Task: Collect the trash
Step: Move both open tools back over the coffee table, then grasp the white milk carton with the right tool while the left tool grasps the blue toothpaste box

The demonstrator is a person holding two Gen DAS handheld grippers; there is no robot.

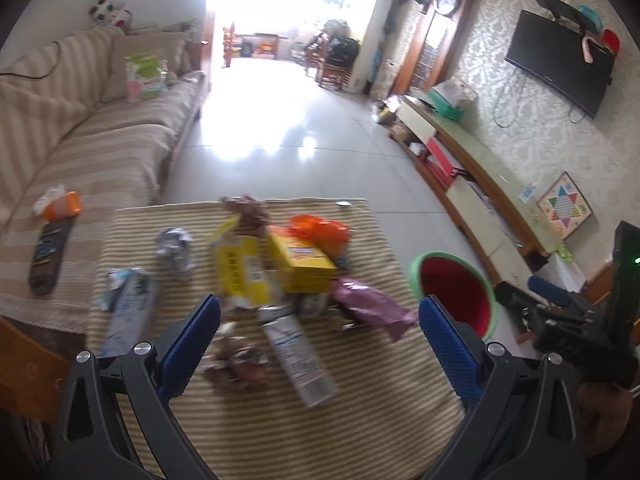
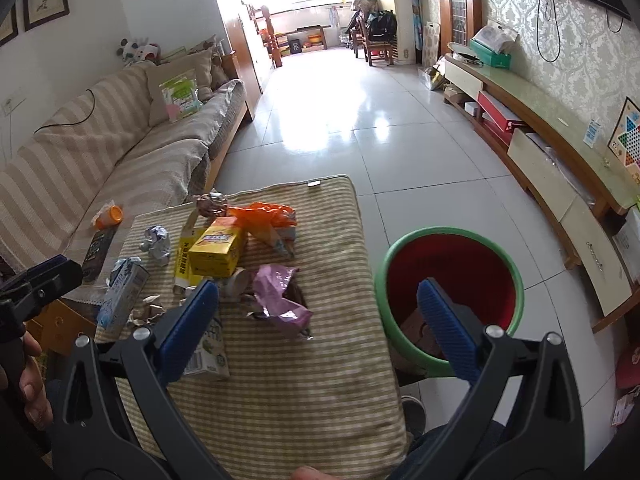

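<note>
Trash is scattered on a striped cloth-covered table [image 1: 280,432] [image 2: 300,392]: a yellow box [image 1: 300,260] [image 2: 216,248], an orange bag [image 1: 320,228] [image 2: 268,212], a pink wrapper [image 1: 372,308] [image 2: 280,300], a milk carton [image 1: 128,312] [image 2: 120,300], crumpled foil [image 1: 176,248] [image 2: 156,240] and a white tube [image 1: 300,356]. A red bin with a green rim [image 1: 456,292] [image 2: 452,280] stands on the floor to the right. My left gripper [image 1: 320,336] is open above the tube and brown wrappers [image 1: 236,364]. My right gripper [image 2: 320,320] is open over the table's right edge, empty.
A striped sofa [image 1: 80,152] [image 2: 100,152] with an orange cup [image 1: 64,204] and a remote [image 1: 46,256] runs along the left. A low TV cabinet [image 1: 480,168] [image 2: 552,152] lines the right wall. Tiled floor [image 2: 340,120] stretches ahead. A shoe [image 2: 414,412] is below the bin.
</note>
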